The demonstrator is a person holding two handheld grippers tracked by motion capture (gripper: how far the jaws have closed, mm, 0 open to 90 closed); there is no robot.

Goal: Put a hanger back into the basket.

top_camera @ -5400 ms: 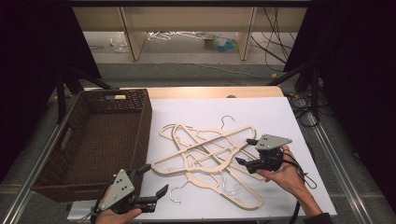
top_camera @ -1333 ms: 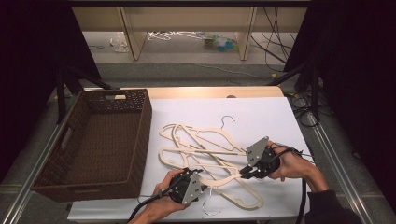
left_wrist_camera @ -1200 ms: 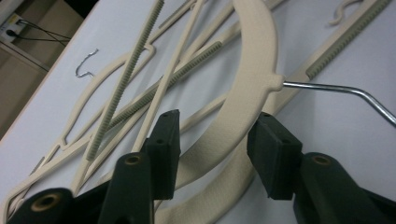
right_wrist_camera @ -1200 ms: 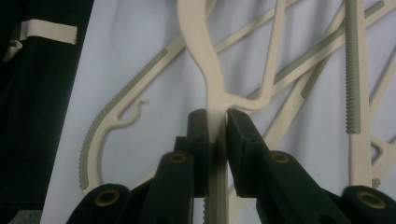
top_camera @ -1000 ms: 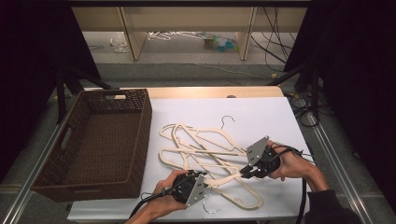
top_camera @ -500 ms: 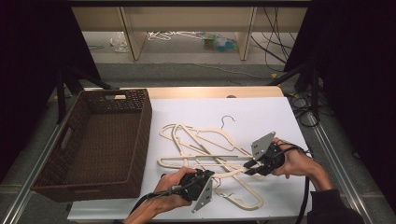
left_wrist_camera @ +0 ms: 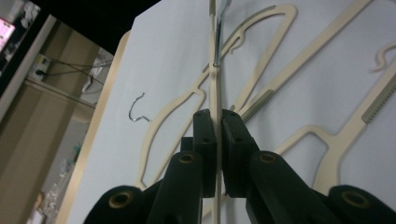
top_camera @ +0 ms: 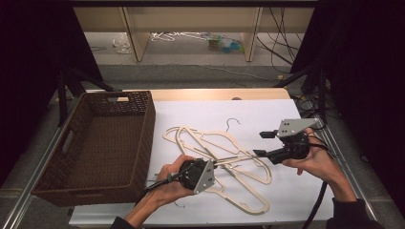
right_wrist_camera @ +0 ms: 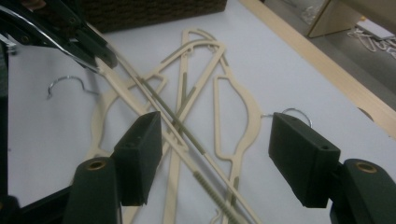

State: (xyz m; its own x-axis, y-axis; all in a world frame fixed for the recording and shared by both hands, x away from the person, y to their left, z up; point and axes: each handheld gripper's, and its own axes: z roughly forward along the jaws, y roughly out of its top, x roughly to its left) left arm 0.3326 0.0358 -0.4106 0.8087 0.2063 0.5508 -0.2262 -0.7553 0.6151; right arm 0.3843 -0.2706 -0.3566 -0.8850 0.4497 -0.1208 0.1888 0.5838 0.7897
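Where the high view looks down on the table, the left gripper (top_camera: 210,168) is clamped on one end of a cream hanger (top_camera: 239,158) that lies tilted above the pile of hangers (top_camera: 224,148) on the white sheet (top_camera: 200,114). The right gripper (top_camera: 261,144) hovers at that hanger's far end, its jaws having just been opening, with nothing pressed between them. A brown wicker basket (top_camera: 143,138) stands at the left of the sheet, near the pile.

Left gripper view: the two black jaws are closed on the thin edge of the hanger (left_wrist_camera: 213,93), which runs straight up between them.

Right gripper view: the jaws stand wide apart over the pile (right_wrist_camera: 205,93), and the pads touch no hanger. The left gripper (right_wrist_camera: 100,58) shows at upper left, gripping the raised hanger (right_wrist_camera: 135,100).
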